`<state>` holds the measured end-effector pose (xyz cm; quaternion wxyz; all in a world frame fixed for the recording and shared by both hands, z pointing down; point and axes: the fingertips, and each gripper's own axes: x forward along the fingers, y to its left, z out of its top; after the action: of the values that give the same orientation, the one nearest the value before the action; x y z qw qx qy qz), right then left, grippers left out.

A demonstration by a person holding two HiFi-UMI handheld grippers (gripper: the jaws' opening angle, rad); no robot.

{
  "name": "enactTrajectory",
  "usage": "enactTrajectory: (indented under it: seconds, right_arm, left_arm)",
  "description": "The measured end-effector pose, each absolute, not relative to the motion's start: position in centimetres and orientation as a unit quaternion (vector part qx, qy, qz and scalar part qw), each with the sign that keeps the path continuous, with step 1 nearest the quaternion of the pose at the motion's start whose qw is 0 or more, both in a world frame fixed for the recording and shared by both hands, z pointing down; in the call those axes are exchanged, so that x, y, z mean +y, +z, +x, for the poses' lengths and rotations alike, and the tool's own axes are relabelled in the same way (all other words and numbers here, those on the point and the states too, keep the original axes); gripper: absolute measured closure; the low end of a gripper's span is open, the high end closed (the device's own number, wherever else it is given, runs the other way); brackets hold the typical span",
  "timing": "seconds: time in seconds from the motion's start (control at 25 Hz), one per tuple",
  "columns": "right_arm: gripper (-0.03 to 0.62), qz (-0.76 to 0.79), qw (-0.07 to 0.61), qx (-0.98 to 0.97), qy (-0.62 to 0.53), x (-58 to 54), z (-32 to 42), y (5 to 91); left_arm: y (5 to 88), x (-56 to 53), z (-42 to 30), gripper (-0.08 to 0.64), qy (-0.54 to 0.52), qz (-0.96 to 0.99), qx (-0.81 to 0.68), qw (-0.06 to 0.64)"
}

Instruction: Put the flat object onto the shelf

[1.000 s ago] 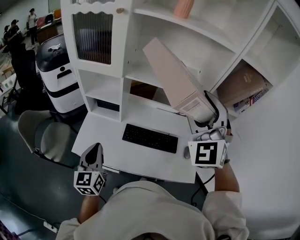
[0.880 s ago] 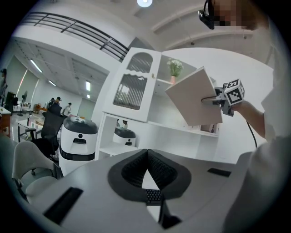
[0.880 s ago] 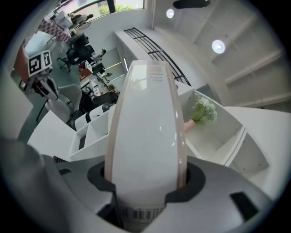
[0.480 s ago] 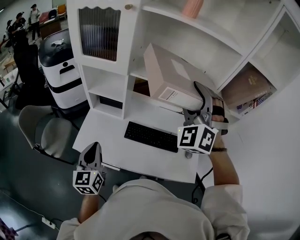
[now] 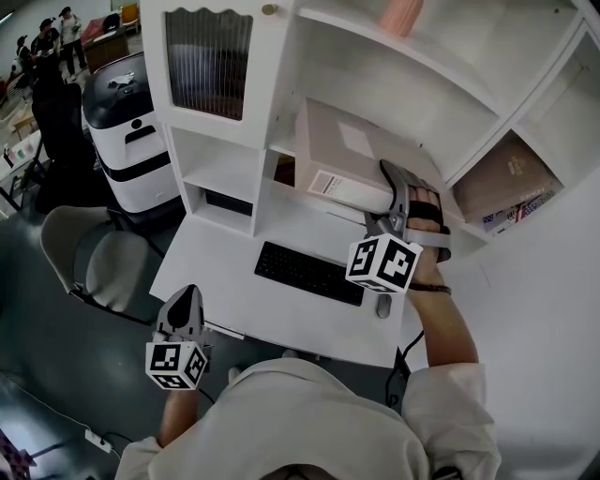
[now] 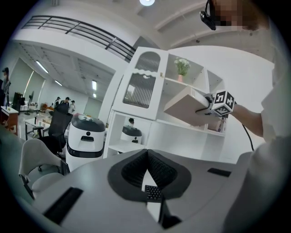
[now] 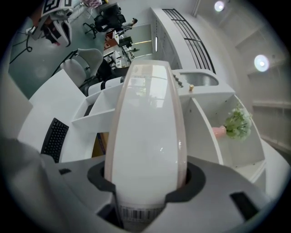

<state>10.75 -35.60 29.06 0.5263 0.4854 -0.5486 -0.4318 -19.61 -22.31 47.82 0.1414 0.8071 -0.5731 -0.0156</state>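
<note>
A flat pinkish-beige box (image 5: 345,157) with a white label at its near end is tilted over the middle board of the white shelf unit (image 5: 281,142). My right gripper (image 5: 397,195) is shut on the box's near end, with its marker cube below. In the right gripper view the box (image 7: 145,132) fills the gap between the jaws and points at the shelf board (image 7: 97,116). My left gripper (image 5: 187,302) hangs low at the desk's front left corner; its jaws (image 6: 147,157) are shut with nothing in them. In the left gripper view, the box (image 6: 185,105) appears in the distance.
A black keyboard (image 5: 307,273) and a mouse (image 5: 382,305) lie on the white desk (image 5: 225,281). A pink vase (image 5: 403,16) stands on the upper shelf, books (image 5: 511,180) in the right compartment. A ribbed-glass door (image 5: 208,61), a white-and-black machine (image 5: 131,131) and a chair (image 5: 94,267) stand at left.
My right gripper has carried the box up and forward to the shelf, and the box has gone from steeply tilted to nearly flat. The left gripper has not moved.
</note>
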Motion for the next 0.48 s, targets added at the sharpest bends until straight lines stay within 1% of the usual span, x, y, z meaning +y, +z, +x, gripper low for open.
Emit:
enactTrajectory:
  seconds: [0.36,0.48]
  right_arm:
    - [0.317,0.463,0.589,-0.509,-0.423,-39.1,11.4,33.6]
    - [0.305,0.464,0.597,-0.493,-0.429,-39.9,11.2,34.9]
  left_arm:
    - [48.4,-22.9,-20.1,0.568,-0.012,0.803,-0.577,0.148]
    - [48.8,-23.0,-20.5,0.568,-0.009,0.8,-0.581,0.15]
